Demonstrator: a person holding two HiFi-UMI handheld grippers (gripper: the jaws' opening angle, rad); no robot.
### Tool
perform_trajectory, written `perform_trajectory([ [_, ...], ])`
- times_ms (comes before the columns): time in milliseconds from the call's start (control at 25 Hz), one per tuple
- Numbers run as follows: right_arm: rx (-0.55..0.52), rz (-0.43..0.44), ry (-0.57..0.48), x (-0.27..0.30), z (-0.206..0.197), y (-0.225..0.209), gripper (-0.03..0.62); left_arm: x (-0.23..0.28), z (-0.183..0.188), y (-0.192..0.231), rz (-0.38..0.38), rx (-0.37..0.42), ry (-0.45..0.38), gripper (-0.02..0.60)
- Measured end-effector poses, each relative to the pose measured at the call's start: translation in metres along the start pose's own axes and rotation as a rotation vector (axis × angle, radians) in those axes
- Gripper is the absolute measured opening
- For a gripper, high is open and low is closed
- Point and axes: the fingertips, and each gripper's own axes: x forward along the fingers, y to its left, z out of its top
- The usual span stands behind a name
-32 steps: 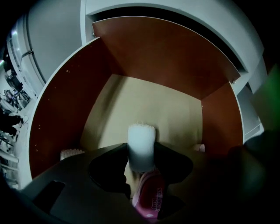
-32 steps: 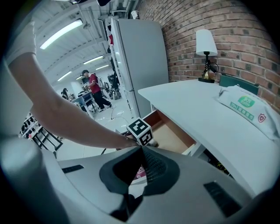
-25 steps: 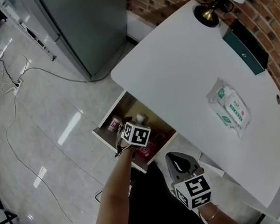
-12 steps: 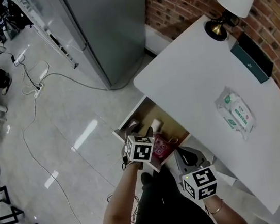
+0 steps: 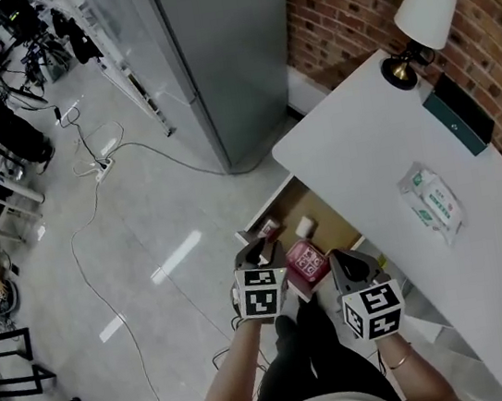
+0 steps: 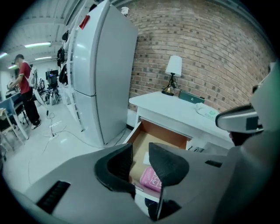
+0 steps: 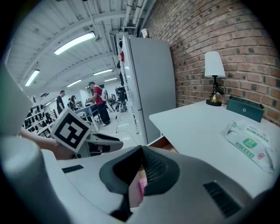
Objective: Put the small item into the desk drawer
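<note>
The desk drawer stands pulled out under the white desk. Inside it lie a small white item, a pink packet and a reddish item. My left gripper hovers at the drawer's front edge. Its jaws are closing with a gap left and nothing between them. The left gripper view looks past my left gripper into the drawer and onto the pink packet. My right gripper is just right of the drawer front. In its own view my right gripper is empty with tips touching.
A lamp, a dark green box and a pack of wipes are on the desk against the brick wall. A grey fridge stands behind the drawer. Cables trail over the floor; people stand far left.
My left gripper has drawn back from over the drawer's inside to its front edge, and its jaws have narrowed. My right gripper stays beside it.
</note>
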Motion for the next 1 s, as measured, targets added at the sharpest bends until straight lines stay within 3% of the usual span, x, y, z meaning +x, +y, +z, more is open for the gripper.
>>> perform_trajectory([
  [520, -0.04, 0.045, -0.039, -0.021, 0.02, 0.05, 0.008, -0.131, 0.011, 0.039, 0.111, -0.134, -0.166, 0.057],
  [1000, -0.078, 0.168, -0.065, -0.027, 0.037, 0.104, 0.006, -0.209, 0.0, 0.065, 0.219, -0.159, -0.238, 0.031],
])
